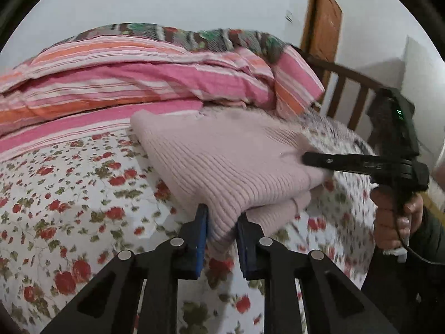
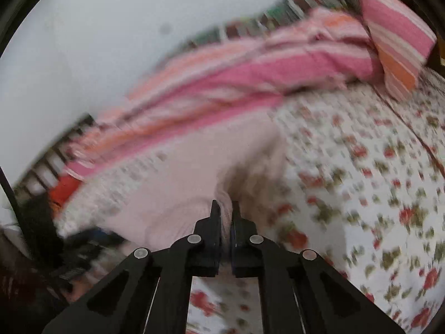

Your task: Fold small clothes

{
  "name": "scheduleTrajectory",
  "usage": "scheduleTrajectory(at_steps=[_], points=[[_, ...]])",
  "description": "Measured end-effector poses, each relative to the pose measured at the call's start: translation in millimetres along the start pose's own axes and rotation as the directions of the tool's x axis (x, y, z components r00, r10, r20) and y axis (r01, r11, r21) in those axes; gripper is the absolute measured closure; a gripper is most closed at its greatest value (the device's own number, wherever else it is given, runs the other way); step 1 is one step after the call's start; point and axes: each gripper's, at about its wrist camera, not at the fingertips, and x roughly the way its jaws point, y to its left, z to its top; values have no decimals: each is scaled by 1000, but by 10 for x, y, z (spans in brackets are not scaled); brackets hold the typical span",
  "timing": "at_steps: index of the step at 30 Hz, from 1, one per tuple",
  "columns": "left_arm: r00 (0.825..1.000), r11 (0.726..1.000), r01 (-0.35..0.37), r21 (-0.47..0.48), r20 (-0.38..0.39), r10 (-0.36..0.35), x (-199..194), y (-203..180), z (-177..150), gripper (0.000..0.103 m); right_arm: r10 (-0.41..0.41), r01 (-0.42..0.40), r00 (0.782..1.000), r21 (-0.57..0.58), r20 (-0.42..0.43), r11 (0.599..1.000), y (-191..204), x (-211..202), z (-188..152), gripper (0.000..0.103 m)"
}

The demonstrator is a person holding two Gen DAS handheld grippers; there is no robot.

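Pale pink ribbed knit: one small sweater (image 1: 222, 156), lying part-folded in layers on a floral bedsheet (image 1: 69, 189), directly ahead of both grippers. Left gripper (image 1: 221, 217): jaws narrowed onto the near corner of the knit, a thick fold of it pinched between the blue pads (image 1: 201, 233). Right gripper (image 2: 225, 208): jaws drawn almost together with a thin edge of the same sweater between them; from the left wrist view its tips met the garment's far-right edge. Handling, by judgement: light, soft and stretchy, no stiffness to hold a crease, apt to sag or slide between layers when lifted; the ribbing gave the pads fair purchase. Best held at corners or along the folded hem, catching all layers at once, since a single-layer grip would likely let the fold open. Beyond the sweater, ahead of the grippers: a striped pink and orange quilt (image 1: 139, 83), bunched along the bed. Hidden or unclear: sleeves and neckline not identifiable; the number of layers under the top fold could not be counted; the right wrist view was heavily motion-blurred, leaving the garment's outline vague; the underside of the sweater was out of sight.
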Motion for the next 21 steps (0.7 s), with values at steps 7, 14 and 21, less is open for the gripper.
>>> scheduleTrajectory(at_steps=[7, 14, 21], points=[[992, 996, 90, -15, 87, -88, -340, 15, 75, 67, -30, 29, 999, -64, -12, 998, 93, -39, -27, 92], [994, 994, 23, -109, 104, -11, -73, 91, 403, 45, -24, 28, 998, -74, 63, 997, 171, -78, 202, 91], [985, 991, -133, -9, -109, 131, 465, -42, 292, 46, -123, 123, 992, -121, 9, 985, 130, 138, 82, 98]])
